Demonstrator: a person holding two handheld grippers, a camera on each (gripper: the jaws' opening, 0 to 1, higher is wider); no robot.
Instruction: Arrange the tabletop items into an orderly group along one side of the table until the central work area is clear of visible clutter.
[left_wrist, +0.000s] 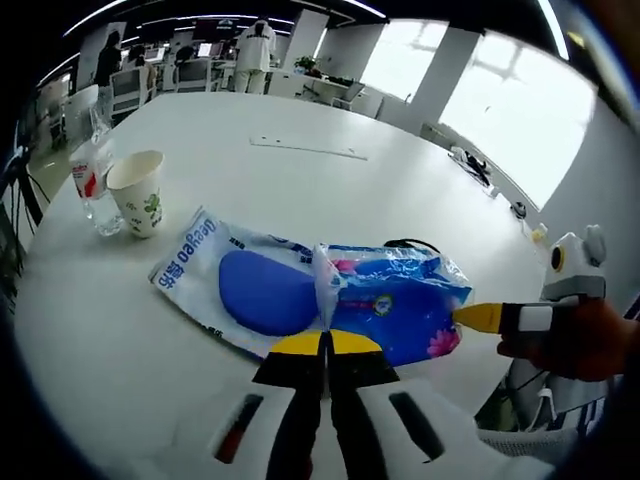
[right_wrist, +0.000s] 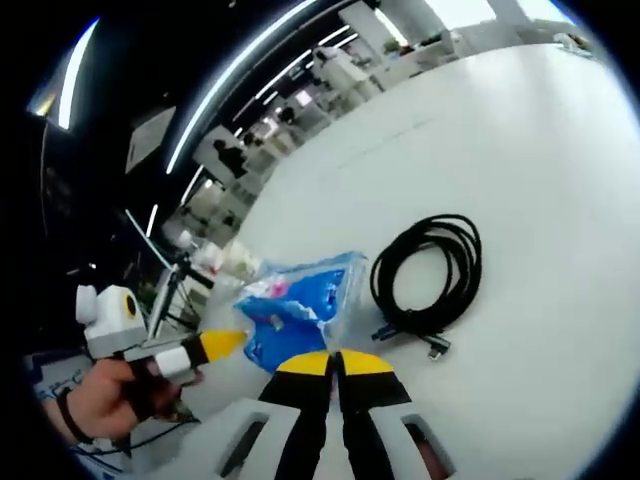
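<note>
Tissue pack (left_wrist: 320, 295) lies mid-surface, pinched at its seam by the left gripper (left_wrist: 326, 345), fingers clamped for dragging aside; cup (left_wrist: 137, 192) and bottle (left_wrist: 92, 180) already stand grouped near the edge. Right gripper (right_wrist: 334, 362) grips the pack's opposite end; cable (right_wrist: 430, 283) lies just beside.

Upside-down print on the tissue pack (left_wrist: 300, 290), possibly "Deeyeo"

Open-plan office: desks (left_wrist: 190, 70), strip lights (right_wrist: 240, 70)

The right gripper (right_wrist: 334, 358) is sitting with jaws together, pinching the blue tissue pack (right_wrist: 296, 305). A coiled black cable (right_wrist: 430, 275) is lying just beside it on the white table (right_wrist: 540, 150), and the left gripper (right_wrist: 215, 345) is poking in.
</note>
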